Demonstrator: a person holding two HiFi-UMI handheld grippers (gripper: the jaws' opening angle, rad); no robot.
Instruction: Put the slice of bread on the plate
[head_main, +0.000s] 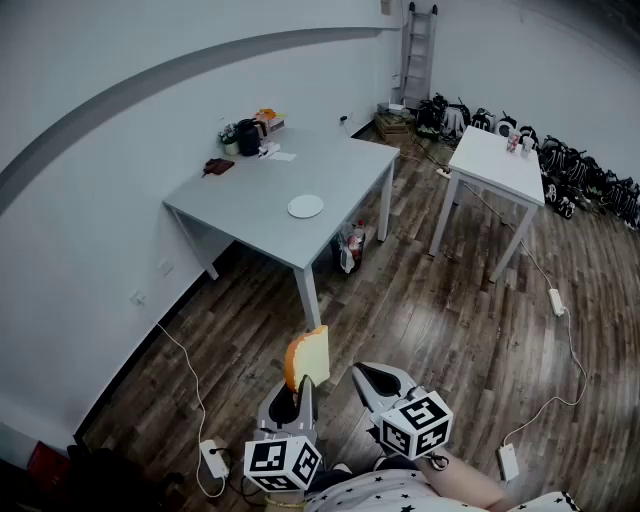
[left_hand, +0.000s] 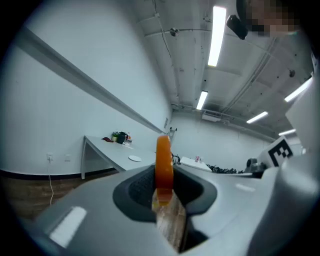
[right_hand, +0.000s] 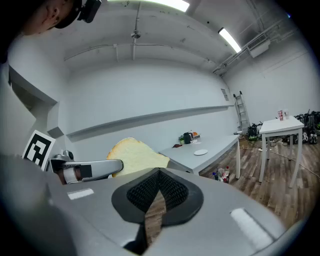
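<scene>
A slice of bread with an orange crust stands upright between the jaws of my left gripper, which is shut on it low in the head view. The left gripper view shows the slice edge-on. My right gripper sits just right of it, shut, with nothing between its jaws; its own view shows the bread to the left. The white plate lies near the front edge of the grey table, well ahead of both grippers, and shows small as plate and plate.
Dark items and a kettle crowd the grey table's far end. A bag sits under it. A white table stands to the right, with bags along the wall. Cables and power strips lie on the wood floor.
</scene>
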